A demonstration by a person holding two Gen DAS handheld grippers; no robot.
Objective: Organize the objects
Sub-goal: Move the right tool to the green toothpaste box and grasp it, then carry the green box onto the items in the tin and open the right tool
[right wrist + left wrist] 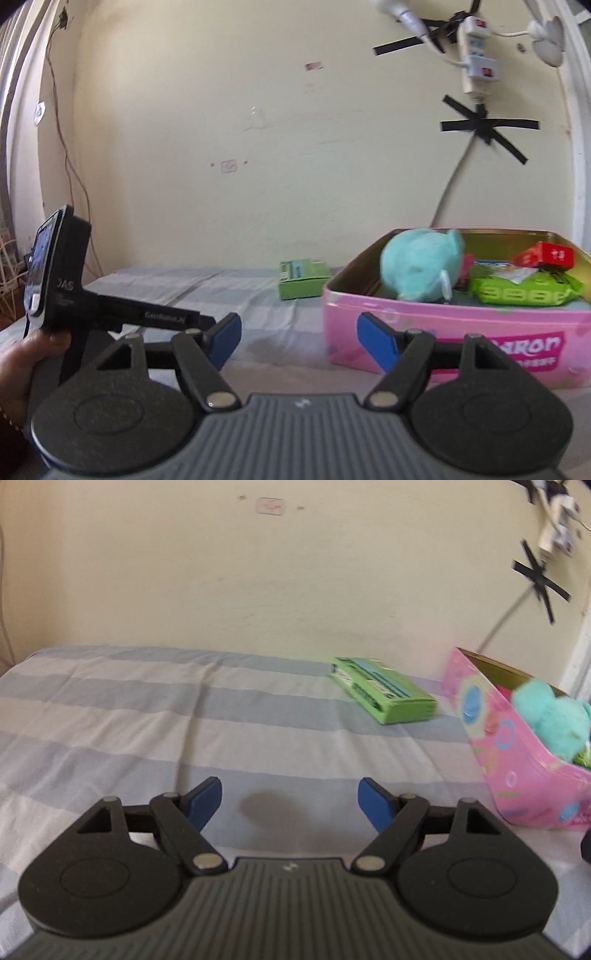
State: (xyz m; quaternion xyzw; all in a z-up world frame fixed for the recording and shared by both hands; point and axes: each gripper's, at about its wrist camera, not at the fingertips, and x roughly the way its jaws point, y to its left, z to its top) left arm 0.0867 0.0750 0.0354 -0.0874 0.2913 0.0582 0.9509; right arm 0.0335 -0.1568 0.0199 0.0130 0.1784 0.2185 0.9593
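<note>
Green box [384, 690]: loose on bed [147, 716], beside pink tin [443, 332]. Left hand-held gripper [290, 803] and right hand-held gripper [298, 338]: jaws apart, empty. Best gripped across its narrow sides, squarely.

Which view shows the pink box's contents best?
The right wrist view: it looks into the pink box, showing the teal plush, green packet and red carton. The left wrist view shows mostly its side wall.
</note>
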